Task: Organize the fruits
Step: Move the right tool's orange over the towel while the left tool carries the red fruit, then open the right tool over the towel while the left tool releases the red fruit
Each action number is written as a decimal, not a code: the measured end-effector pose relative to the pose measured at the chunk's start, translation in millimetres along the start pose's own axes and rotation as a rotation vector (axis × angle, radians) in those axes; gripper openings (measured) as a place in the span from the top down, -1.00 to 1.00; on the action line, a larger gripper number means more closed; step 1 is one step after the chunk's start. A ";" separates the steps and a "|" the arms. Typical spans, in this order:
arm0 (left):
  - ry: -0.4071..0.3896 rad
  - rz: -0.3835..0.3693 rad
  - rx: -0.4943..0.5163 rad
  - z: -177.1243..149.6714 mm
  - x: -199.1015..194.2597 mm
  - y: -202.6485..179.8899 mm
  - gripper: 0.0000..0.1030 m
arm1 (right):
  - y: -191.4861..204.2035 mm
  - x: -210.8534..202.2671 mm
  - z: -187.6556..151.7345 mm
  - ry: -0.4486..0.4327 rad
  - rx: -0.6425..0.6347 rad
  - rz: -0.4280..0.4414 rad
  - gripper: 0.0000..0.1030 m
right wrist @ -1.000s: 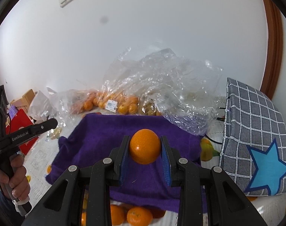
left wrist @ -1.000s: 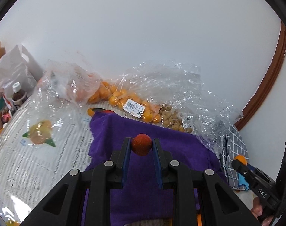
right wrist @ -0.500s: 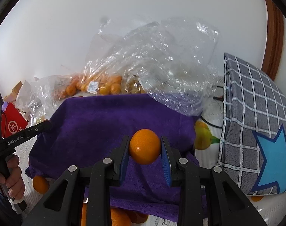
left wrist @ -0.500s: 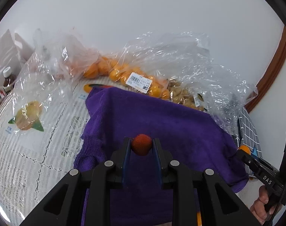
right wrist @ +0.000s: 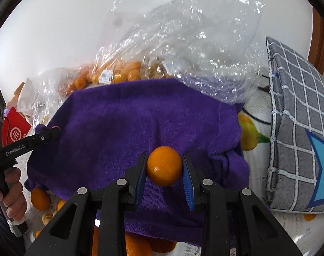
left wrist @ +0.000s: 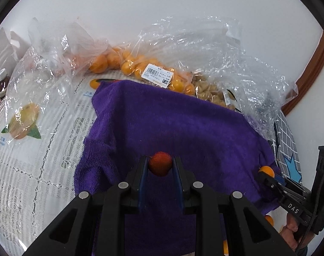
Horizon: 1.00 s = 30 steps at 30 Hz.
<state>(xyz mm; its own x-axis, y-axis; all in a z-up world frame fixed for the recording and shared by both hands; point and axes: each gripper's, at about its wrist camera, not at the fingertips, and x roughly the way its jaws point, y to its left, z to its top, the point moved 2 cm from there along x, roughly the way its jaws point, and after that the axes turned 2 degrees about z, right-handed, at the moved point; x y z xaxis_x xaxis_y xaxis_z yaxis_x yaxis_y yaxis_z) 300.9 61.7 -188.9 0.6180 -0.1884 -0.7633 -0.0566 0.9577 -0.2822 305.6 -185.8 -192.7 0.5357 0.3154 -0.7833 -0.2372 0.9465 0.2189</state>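
**Both claws loaded, purple towel directly below and ahead**

The left claw (left wrist: 160, 166) is clamped on a small red fruit (left wrist: 160, 163), pinched between its blue pads near the fingertips. The right claw (right wrist: 164, 168) is likewise closed on an orange (right wrist: 164, 166), which fills the gap between the pads and bulges out past them. Neither fruit touches anything but the pads.

Outward from each claw, what lies under and just beyond the fingertips is the purple towel (left wrist: 172, 123), spread over the table (left wrist: 34, 160). Both claws point steeply down at it, so the setting-down place, in my judgement, is straight along each claw's own line rather than off to a side. In the left wrist view the right claw shows at the towel's right edge; in the right wrist view the left claw sits over the towel's left edge. So the two come in side by side, each over its own half.

Beyond the towel, against the wall, lie clear plastic bags (right wrist: 183, 42) with more oranges (left wrist: 127, 64) inside. Loose oranges (right wrist: 39, 198) rest on the table at the towel's near edge. A grey checked cushion (right wrist: 296, 115) stands to the right.

The round fruits could roll on release unless the cloth holds them.
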 end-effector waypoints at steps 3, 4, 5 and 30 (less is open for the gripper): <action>0.002 0.002 0.005 0.0 -0.9 -0.2 0.56 | 0.6 4.9 -1.8 0.019 -0.008 -0.013 0.39; 0.005 0.000 0.003 0.0 -0.7 0.1 0.56 | 0.9 7.3 -2.8 0.026 -0.010 -0.017 0.39; 0.008 0.002 0.002 -0.4 -0.5 0.2 0.56 | 1.1 8.9 -3.5 0.032 -0.009 -0.019 0.39; -0.092 0.015 0.030 -1.4 -16.9 -4.6 0.15 | 23.9 -16.3 -7.8 -0.078 -0.124 -0.149 -0.17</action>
<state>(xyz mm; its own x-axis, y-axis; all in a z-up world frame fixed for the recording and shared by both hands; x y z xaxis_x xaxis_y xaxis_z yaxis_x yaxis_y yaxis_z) 289.7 60.2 -175.5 0.6865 -0.1542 -0.7106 -0.0438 0.9667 -0.2522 284.9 -168.8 -179.2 0.6320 0.1815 -0.7534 -0.2459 0.9689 0.0272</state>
